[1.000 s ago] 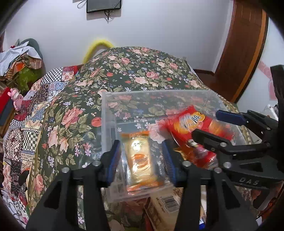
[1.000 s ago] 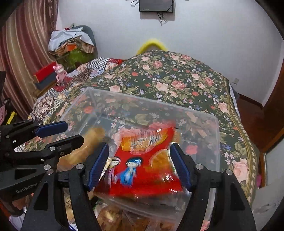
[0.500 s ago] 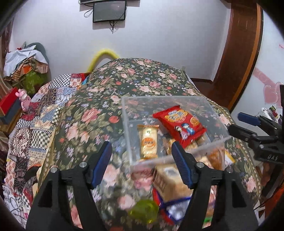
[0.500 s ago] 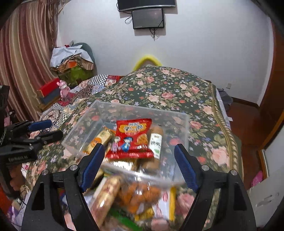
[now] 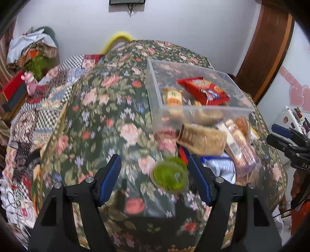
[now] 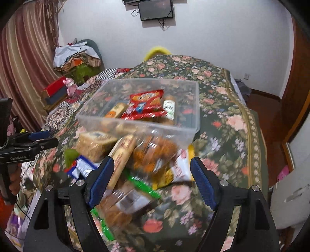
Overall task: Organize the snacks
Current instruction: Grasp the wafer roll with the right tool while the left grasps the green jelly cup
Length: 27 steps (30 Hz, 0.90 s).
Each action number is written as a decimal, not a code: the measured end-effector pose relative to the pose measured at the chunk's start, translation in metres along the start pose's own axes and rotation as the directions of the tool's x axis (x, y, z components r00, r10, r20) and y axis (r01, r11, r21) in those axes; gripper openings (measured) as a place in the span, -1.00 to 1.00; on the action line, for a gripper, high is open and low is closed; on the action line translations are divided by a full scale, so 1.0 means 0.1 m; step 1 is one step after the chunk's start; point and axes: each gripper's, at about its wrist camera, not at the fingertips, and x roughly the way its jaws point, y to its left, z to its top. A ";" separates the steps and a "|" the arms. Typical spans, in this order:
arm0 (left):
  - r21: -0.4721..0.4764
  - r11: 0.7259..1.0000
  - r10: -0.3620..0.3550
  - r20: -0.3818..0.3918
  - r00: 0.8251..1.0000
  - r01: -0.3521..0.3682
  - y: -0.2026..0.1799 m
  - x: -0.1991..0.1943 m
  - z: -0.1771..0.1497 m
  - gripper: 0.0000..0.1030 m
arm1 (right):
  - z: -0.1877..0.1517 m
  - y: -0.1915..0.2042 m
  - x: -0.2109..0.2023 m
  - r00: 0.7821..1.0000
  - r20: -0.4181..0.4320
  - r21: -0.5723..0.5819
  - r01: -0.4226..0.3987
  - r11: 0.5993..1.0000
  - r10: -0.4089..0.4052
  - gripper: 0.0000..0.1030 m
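Note:
A clear plastic bin (image 5: pixel 155 93) (image 6: pixel 195 108) stands on the floral bedspread and holds a red snack bag (image 5: pixel 203 91) (image 6: pixel 147 102) and an orange-labelled packet (image 5: pixel 172 97) (image 6: pixel 114 112). Loose snacks lie in a pile in front of it: a tan wrapped block (image 5: pixel 201 139) (image 6: pixel 95 143), a green jelly cup (image 5: pixel 169 176), an orange-filled bag (image 6: pixel 155 153). My left gripper (image 5: pixel 155 178) is open and empty, above the jelly cup. My right gripper (image 6: pixel 151 180) is open and empty, above the pile.
The bed (image 5: pixel 108 120) fills both views. A pile of clothes (image 6: pixel 77 58) and red boxes (image 6: pixel 56 89) lie at the left by the curtain. A wooden door frame (image 5: pixel 269 48) stands at the right. A screen (image 6: pixel 157 9) hangs on the far wall.
Both grippers have let go of the packets in the bin and pulled back and up from it. The pile of loose snacks has come into view.

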 end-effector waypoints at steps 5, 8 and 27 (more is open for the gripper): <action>0.004 1.000 -0.027 -0.015 1.000 0.028 -0.05 0.06 -0.13 0.38 | -0.05 0.16 0.08 0.999 -0.007 -0.012 -0.046 0.999 0.046 0.27; 0.001 0.999 -0.046 -0.043 0.998 0.046 -0.07 0.15 -0.18 0.38 | -0.07 0.22 0.17 0.997 -0.025 -0.006 -0.076 0.997 0.076 0.15; -0.068 0.993 -0.102 -0.037 0.994 0.099 -0.02 0.53 -0.23 0.16 | -0.09 0.36 0.64 0.982 -0.097 0.065 -0.153 0.986 0.159 -0.33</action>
